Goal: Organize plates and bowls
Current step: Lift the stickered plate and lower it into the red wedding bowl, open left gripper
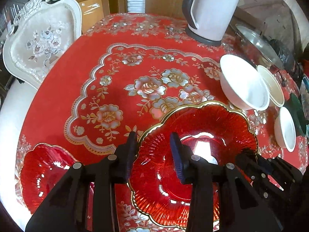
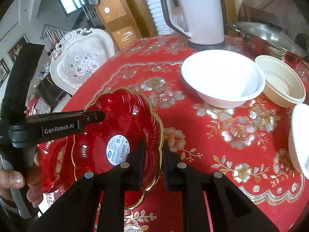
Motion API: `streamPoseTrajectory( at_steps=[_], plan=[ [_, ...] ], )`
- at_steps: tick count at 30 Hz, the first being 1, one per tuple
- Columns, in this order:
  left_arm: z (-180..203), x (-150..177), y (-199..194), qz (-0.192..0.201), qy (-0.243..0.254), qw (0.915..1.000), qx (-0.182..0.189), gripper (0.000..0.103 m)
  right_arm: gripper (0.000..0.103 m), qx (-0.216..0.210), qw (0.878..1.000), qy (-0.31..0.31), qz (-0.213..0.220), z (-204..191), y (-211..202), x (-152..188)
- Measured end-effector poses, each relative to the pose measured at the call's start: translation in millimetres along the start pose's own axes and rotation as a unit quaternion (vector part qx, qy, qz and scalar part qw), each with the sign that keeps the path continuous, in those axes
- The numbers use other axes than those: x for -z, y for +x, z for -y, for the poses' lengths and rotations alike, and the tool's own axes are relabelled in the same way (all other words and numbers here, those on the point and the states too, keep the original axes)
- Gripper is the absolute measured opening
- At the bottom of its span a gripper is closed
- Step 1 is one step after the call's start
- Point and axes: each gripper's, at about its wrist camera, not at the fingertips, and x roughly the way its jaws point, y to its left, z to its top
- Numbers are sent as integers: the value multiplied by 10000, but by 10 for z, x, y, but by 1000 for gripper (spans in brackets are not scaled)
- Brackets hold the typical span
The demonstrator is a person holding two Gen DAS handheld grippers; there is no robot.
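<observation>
A red glass plate with a gold scalloped rim (image 1: 195, 154) (image 2: 119, 135) is held tilted above the table. My right gripper (image 2: 153, 160) is shut on its right rim. My left gripper (image 1: 154, 150) is open, its jaws either side of the plate's left rim; it also shows in the right wrist view (image 2: 92, 116). A second red plate (image 1: 46, 174) (image 2: 52, 166) lies on the table to the left. A large white bowl (image 1: 245, 83) (image 2: 222, 79), a cream strainer bowl (image 1: 272, 87) (image 2: 282, 81) and a small white bowl (image 1: 285, 131) (image 2: 299, 139) stand at the right.
A white kettle (image 1: 210, 9) (image 2: 195, 11) stands at the table's far side. A steel pot with lid (image 1: 258, 44) (image 2: 270, 36) is at the far right. A white chair (image 1: 42, 38) stands at the left of the red floral tablecloth (image 1: 96, 77).
</observation>
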Motion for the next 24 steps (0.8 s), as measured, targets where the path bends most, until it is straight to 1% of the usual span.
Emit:
streamPoseTrajectory(
  at_steps=[6,13,19,24],
  plan=[
    [-117,76,-178,127,-119,9998,-37,35,14,-102,9999,-100,65,-82,-67,-30],
    [-355,175,-408,247,-354,9990,-119,35,14,-333,9990,-269,122,-295,-134,-110],
    [-621,284,-623,377,-628,9972,-176,35,14,-504,9975,-476,148,-540,-153,-175],
    [-894,385,-776,457,-891,9947,-246,35,14,-669,9957,-634,29,-756,-66,-192]
  ],
)
